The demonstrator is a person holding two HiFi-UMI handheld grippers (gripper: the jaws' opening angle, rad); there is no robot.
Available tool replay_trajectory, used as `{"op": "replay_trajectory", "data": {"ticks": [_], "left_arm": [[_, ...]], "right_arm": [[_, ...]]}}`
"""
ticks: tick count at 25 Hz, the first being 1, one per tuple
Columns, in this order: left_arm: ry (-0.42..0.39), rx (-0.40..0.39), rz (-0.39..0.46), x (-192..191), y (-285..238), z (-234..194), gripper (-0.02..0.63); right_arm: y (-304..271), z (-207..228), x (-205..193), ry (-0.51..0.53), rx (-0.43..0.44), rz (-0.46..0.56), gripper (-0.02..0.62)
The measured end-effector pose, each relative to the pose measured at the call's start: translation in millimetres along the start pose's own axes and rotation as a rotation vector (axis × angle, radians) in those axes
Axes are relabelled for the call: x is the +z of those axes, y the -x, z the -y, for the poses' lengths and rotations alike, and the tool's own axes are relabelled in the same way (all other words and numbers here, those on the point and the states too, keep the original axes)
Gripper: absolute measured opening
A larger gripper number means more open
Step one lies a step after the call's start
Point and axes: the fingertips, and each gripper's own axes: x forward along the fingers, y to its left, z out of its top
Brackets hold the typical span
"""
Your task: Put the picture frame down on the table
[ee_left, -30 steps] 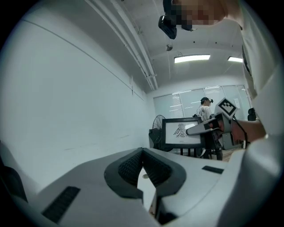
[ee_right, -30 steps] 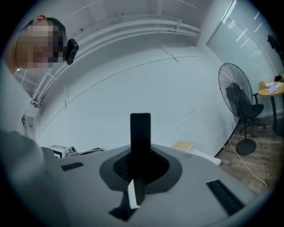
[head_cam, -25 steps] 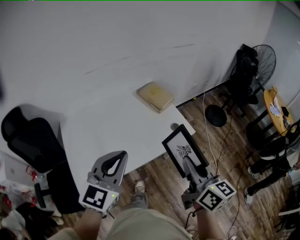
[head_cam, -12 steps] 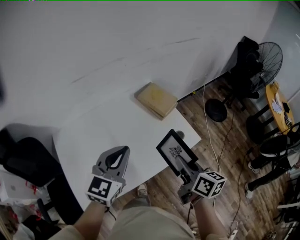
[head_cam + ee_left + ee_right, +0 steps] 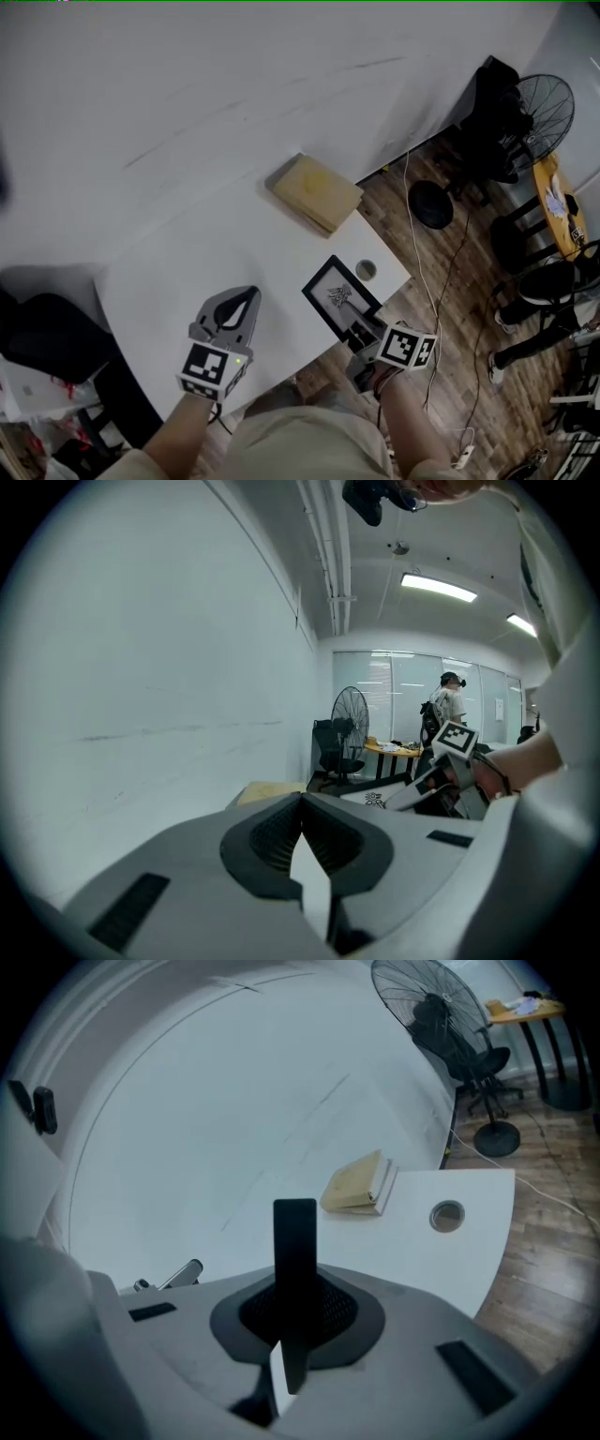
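The black picture frame (image 5: 337, 296), with a white picture and a small dark emblem, is over the white table (image 5: 225, 248) near its front right corner. My right gripper (image 5: 357, 324) is shut on the frame's near edge. In the right gripper view the frame (image 5: 294, 1241) shows edge-on as a dark bar between the jaws. Whether it touches the table I cannot tell. My left gripper (image 5: 244, 302) hovers over the table's front left part, jaws shut with nothing in them (image 5: 302, 799). From the left gripper view the frame (image 5: 377, 799) appears at right.
A tan closed book (image 5: 317, 192) lies at the table's far right. A round cable hole (image 5: 366, 270) sits just beyond the frame. A fan (image 5: 539, 108), chairs and cables (image 5: 424, 272) stand on the wooden floor at right. A dark office chair (image 5: 52, 337) is at left.
My right gripper has carried the frame from over the floor beside the table's edge to over the tabletop. The left gripper has stayed shut, shifting only slightly.
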Motion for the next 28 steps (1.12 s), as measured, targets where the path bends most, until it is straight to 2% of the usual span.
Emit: {"op": "replay_trajectory", "data": {"ticks": [3,14,20,28], "left_arm": [[0.017,-0.015,-0.029,-11.6,-11.4,-1.7,0.021],[0.072,-0.035,-0.104,-48.2,-56.2,-7.1,0.021],[0.094,-0.023,-0.127,-56.7,-75.7,-6.4,0.021],[0.145,0.02,-0.168,-73.2,-90.7,-5.7,0.021]], "right_arm": [[-15.8,14.6,-3.5,-0.06,-0.009,-0.018,0.031],[-70.4,82.2,-11.1,-0.096,-0.096,-0.117,0.031],[-90.6,119.7,-10.9,-0.049,-0.168,-0.201,0.032],[-119.1,149.8,7.3,0.091,-0.207,-0.3,0.129]]}}
